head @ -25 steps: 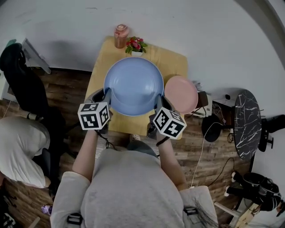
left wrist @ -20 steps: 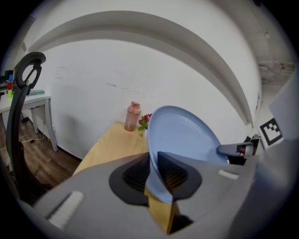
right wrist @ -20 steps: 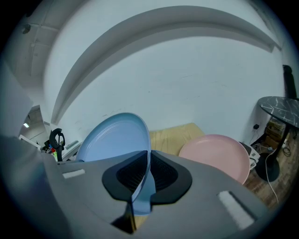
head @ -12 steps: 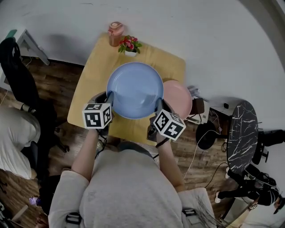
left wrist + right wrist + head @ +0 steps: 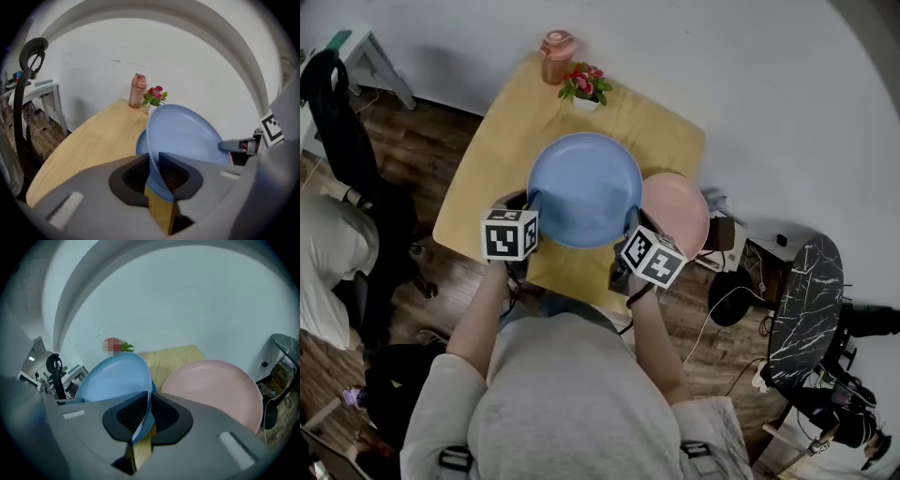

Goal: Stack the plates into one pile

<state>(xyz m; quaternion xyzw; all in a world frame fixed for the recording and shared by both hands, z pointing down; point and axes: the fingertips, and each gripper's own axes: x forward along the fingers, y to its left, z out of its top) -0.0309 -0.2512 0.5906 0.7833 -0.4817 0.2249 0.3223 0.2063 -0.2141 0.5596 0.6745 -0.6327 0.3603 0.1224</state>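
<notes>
Blue plate gripped at both sides, low over the wooden surface.

Nearest me, the marker cubes (image 5: 510, 234) on my grippers carry black-and-white square patterns. My left gripper (image 5: 529, 200) has its fingers (image 5: 133, 176) on the left rim of the blue plate (image 5: 584, 187). They have just been opening, with the rim between them and both pads touching it. My right gripper (image 5: 632, 221) has its fingers (image 5: 166, 416) clamped on the opposite rim. The plate is round, face up and near level, spanning left to right between my grippers over the near half of the surface (image 5: 483, 178). Whether its base touches the wood I cannot tell. Just to the right, the pink plate (image 5: 680, 214) lies face up, its left edge under the blue rim. At the far end stand a flower pot (image 5: 585, 89) and a pink bottle (image 5: 555, 54).
</notes>
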